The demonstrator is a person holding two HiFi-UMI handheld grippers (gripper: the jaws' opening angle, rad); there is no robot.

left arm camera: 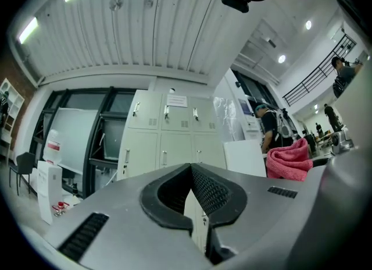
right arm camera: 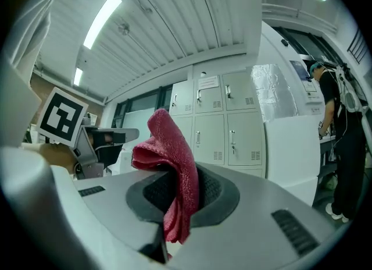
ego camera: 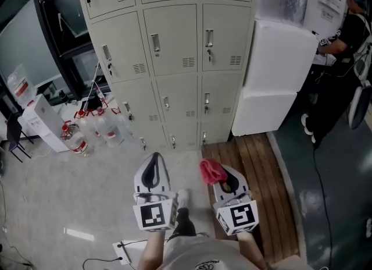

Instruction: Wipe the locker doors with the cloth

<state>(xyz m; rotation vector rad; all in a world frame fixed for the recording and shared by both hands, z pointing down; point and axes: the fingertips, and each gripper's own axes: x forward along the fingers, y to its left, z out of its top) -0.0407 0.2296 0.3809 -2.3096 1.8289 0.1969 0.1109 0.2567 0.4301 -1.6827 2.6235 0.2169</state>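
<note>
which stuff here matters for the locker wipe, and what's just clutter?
Job:
red cloth, held in the right gripper
locker doors
left gripper, shut, empty

Clutter:
water bottles
white blocks
wooden platform
bystander

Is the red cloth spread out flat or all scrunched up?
Scrunched up. The red cloth is bunched in folds, pinched between the jaws of the right gripper, with a crumpled lump sticking up above them.
</note>
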